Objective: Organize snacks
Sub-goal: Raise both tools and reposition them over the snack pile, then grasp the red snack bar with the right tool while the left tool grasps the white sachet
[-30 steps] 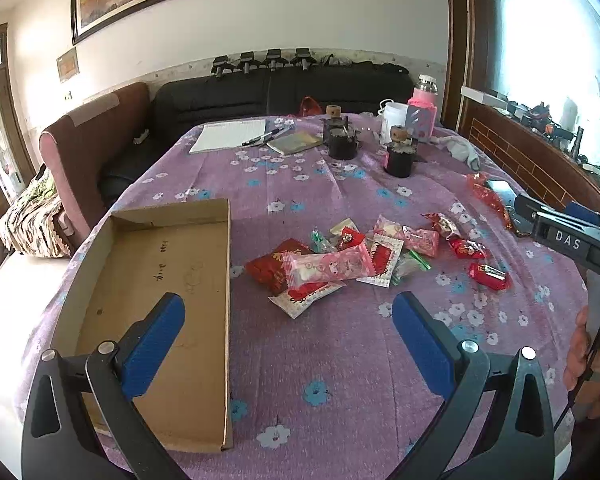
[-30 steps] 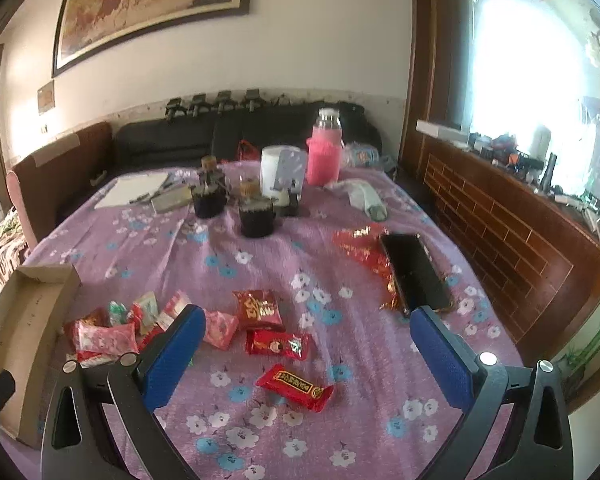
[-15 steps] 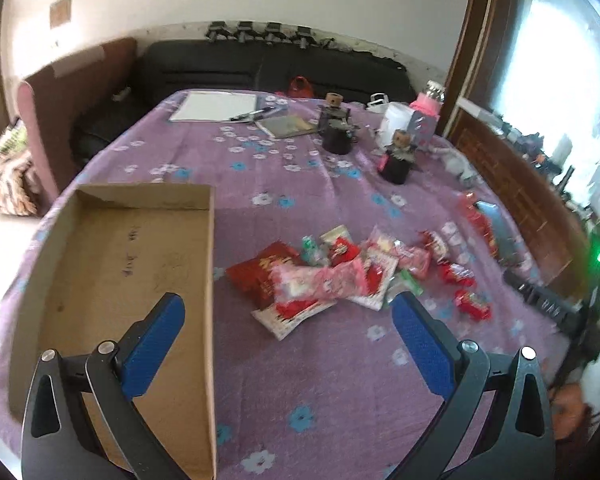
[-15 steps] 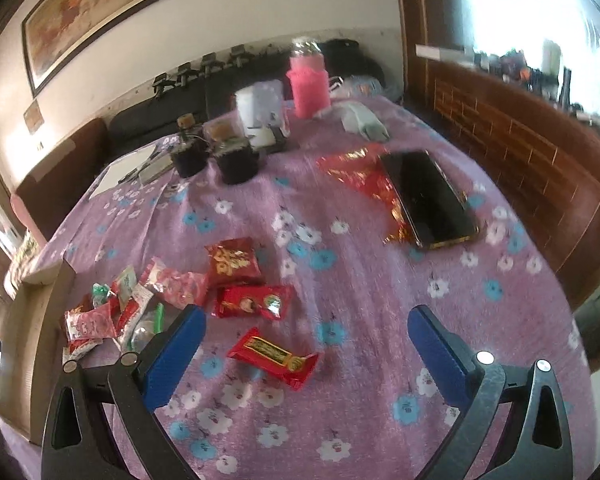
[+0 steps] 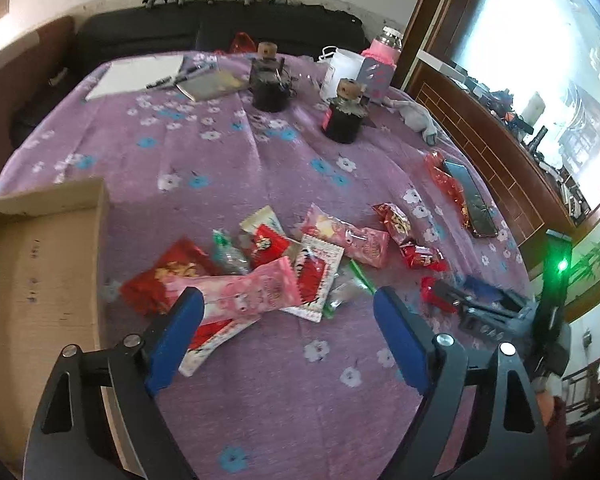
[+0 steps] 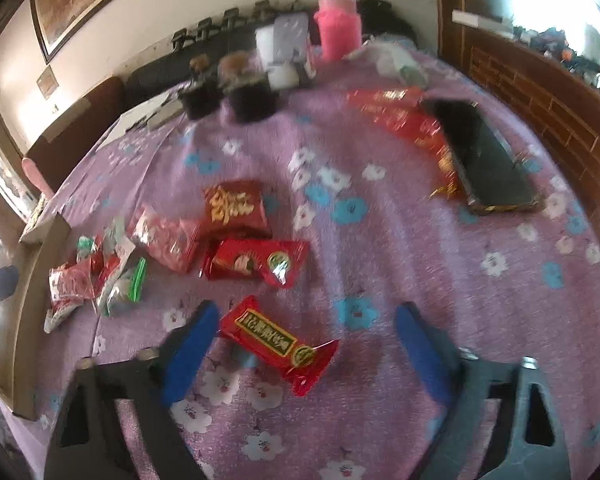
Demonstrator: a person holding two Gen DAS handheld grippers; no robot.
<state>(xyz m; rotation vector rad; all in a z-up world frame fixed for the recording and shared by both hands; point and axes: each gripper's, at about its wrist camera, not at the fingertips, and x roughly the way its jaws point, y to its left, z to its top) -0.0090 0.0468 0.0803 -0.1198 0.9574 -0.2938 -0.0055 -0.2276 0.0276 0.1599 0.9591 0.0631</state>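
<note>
Several snack packets lie in a loose pile on the purple flowered tablecloth [image 5: 228,148]. My left gripper [image 5: 286,300] hangs just above the long pink packet [image 5: 248,290], its jaws closing with the pads clear of it. An open cardboard box [image 5: 40,272] lies left of the pile. In the right wrist view my right gripper [image 6: 306,316] is low over a red bar packet [image 6: 278,342], which lies between the closing jaws, beside the left pad; I see no pressure on it. More red packets [image 6: 256,262] lie just beyond.
Two dark jars [image 5: 342,114], a pink bottle [image 6: 336,26], a white tissue pack [image 6: 282,46], a notebook with pens [image 5: 140,74] and a phone on red wrapping [image 6: 486,158] sit at the far and right side. A dark sofa [image 5: 220,30] stands behind; the table edge drops off right.
Both grippers have tipped downward and come closer to the snacks. Both pairs of jaws have narrowed. The right one now straddles the red bar packet.
</note>
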